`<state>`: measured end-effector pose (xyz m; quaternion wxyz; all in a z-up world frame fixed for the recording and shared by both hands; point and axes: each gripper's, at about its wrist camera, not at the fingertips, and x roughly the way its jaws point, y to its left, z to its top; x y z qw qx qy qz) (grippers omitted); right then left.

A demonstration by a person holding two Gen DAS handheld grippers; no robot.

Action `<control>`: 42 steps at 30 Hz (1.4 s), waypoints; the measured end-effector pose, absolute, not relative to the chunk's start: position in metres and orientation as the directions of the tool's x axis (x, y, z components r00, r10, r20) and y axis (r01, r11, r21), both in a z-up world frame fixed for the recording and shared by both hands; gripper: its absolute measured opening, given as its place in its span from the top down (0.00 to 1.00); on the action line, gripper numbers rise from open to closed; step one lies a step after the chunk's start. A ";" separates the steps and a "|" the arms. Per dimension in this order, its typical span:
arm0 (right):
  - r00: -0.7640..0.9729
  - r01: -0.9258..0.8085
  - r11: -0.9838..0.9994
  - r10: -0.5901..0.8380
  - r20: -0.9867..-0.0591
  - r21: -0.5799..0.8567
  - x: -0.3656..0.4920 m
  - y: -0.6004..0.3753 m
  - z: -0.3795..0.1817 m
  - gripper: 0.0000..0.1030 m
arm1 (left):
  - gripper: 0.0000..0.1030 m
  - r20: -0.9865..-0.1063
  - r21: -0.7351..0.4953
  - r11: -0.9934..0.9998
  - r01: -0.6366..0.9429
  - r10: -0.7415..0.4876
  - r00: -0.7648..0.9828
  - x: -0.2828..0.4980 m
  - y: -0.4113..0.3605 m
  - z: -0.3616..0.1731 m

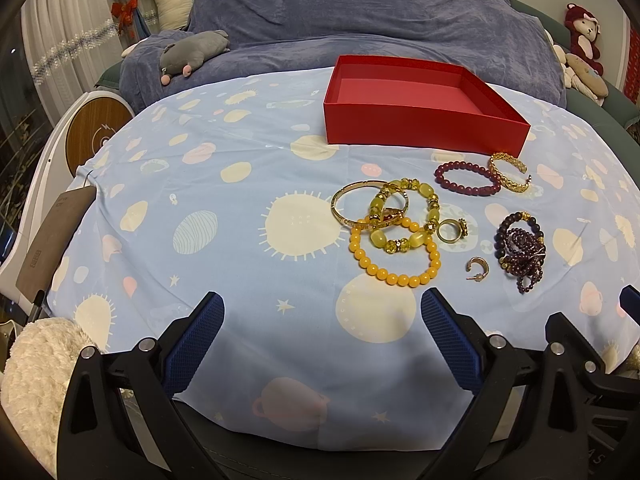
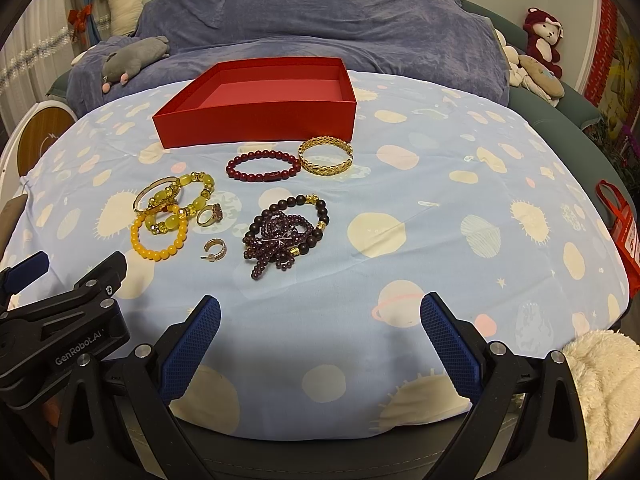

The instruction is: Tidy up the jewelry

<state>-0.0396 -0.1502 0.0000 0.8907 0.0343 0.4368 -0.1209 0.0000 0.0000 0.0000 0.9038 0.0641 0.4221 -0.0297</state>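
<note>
An empty red box (image 1: 420, 128) (image 2: 256, 124) stands at the far side of a round table under a blue planet-print cloth (image 1: 200, 184) (image 2: 440, 200). In front of it lie a dark red bead bracelet (image 1: 467, 178) (image 2: 262, 166), a gold cuff (image 1: 510, 171) (image 2: 326, 155), a gold bangle (image 1: 344, 212), a yellow-green stone bracelet (image 1: 404, 216) (image 2: 180, 204), an orange bead bracelet (image 1: 394, 254) (image 2: 158, 238), a gold ring (image 1: 452, 231) (image 2: 209, 214), a small hoop earring (image 1: 477, 267) (image 2: 216, 249) and a purple bead heap (image 1: 520, 252) (image 2: 280, 236). My left gripper (image 1: 322, 316) and right gripper (image 2: 320, 316) are open and empty near the front edge.
A blue-covered sofa (image 1: 340, 12) with a grey plush toy (image 1: 192, 50) stands behind the table. A red plush monkey (image 2: 542, 38) sits at the far right. A red bag (image 2: 620, 220) hangs off the table's right side. A brown tag (image 1: 52, 240) lies at the left edge.
</note>
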 end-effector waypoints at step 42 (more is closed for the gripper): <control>0.598 0.252 0.968 -0.169 -0.784 -0.017 -0.037 -0.157 0.006 0.07 | 0.08 -0.770 0.034 0.996 0.088 -0.029 0.637 0.006 0.020 0.001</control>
